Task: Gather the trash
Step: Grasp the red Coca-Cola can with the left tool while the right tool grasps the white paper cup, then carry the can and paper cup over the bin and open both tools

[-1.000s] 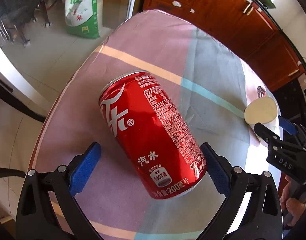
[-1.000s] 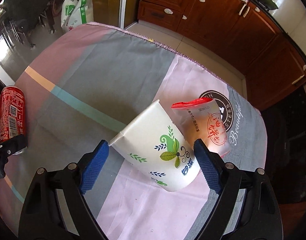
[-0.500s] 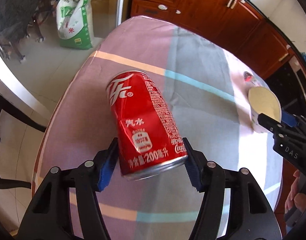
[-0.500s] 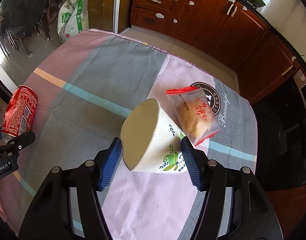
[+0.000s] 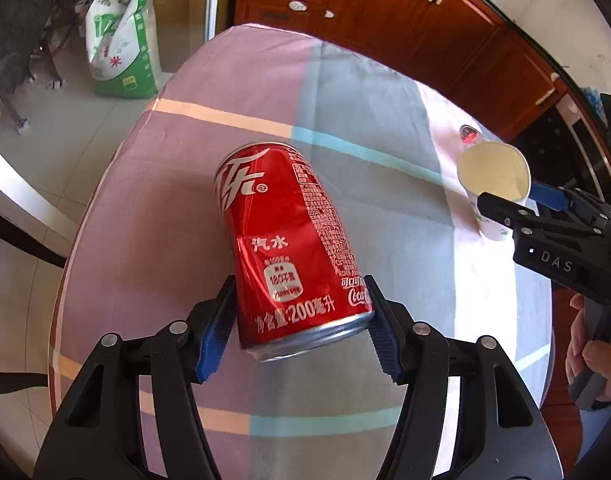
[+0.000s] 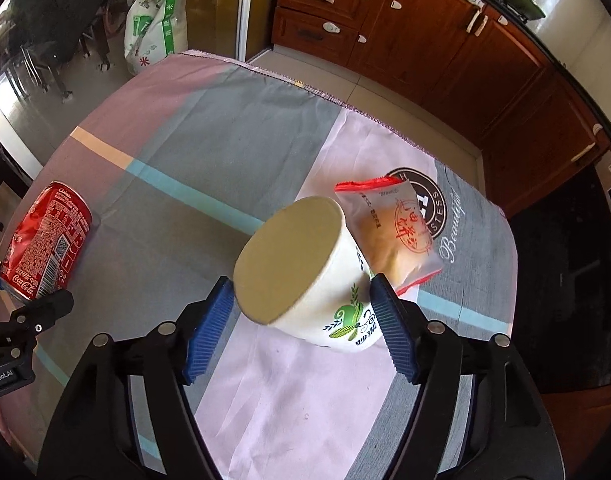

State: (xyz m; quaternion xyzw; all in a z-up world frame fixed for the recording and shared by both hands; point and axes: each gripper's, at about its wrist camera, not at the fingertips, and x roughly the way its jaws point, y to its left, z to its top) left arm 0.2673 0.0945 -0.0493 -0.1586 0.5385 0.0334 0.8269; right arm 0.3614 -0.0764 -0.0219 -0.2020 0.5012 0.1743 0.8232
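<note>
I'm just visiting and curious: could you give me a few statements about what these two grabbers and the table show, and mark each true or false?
1. The left gripper is clamped on a red soda can. True.
2. The paper cup between the right gripper's blue pads is blue with stars. False: it is white with a green leaf print.
3. A snack packet with red edges lies on the tablecloth beyond the cup. True.
4. The can is crushed flat. False: it keeps its round shape, with dents in its side.
5. The cabinets behind the table are white. False: they are reddish-brown wood.
</note>
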